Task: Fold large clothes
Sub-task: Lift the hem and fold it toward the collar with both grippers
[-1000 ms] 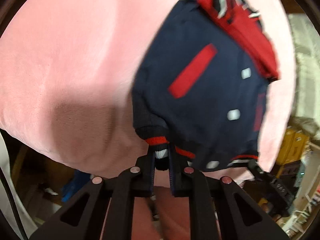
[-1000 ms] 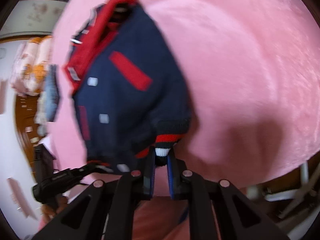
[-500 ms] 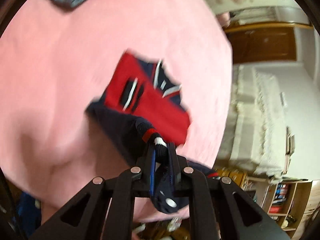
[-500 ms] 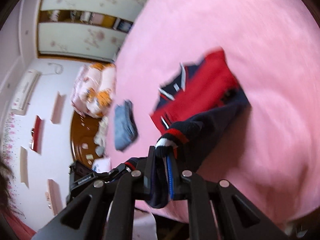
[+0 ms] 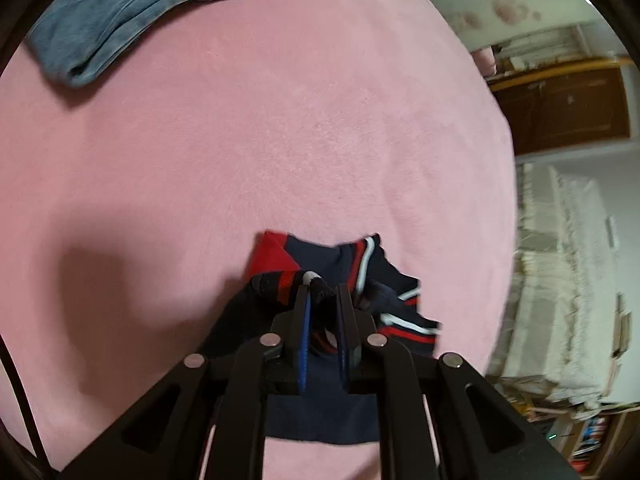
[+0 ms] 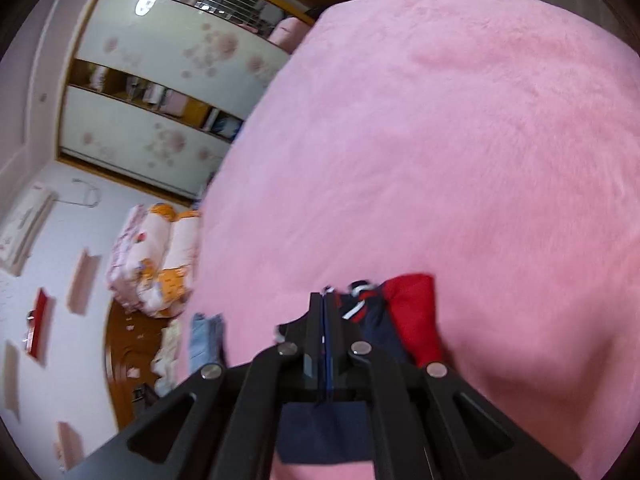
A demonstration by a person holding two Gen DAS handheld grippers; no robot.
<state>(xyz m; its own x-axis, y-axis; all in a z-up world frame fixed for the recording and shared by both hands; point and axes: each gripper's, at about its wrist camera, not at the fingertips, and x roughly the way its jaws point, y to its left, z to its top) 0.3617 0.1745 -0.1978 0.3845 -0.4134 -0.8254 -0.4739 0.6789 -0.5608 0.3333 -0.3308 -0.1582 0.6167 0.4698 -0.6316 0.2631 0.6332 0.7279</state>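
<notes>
A navy and red jacket (image 5: 320, 404) with striped knit trim lies on the pink bed cover (image 5: 280, 140), folded over on itself. My left gripper (image 5: 323, 290) is shut on the jacket's striped hem, low over the collar end. In the right wrist view the jacket (image 6: 412, 320) shows as a red and navy bundle just right of my right gripper (image 6: 325, 300). The right gripper's jaws are pressed together with navy cloth beneath them; whether they pinch the cloth is hidden.
A folded blue-grey garment (image 5: 132, 8) lies at the far left of the bed and also shows in the right wrist view (image 6: 204, 340). Rolled floral bedding (image 6: 156, 256) and a wardrobe (image 6: 168, 92) stand beyond the bed edge. Cluttered shelves (image 5: 576, 320) are on the right.
Both grippers have carried the jacket's hem up and over toward the collar, folding it in half. The jacket front with its buttons and pocket is now hidden, and the cameras now look across the bed.
</notes>
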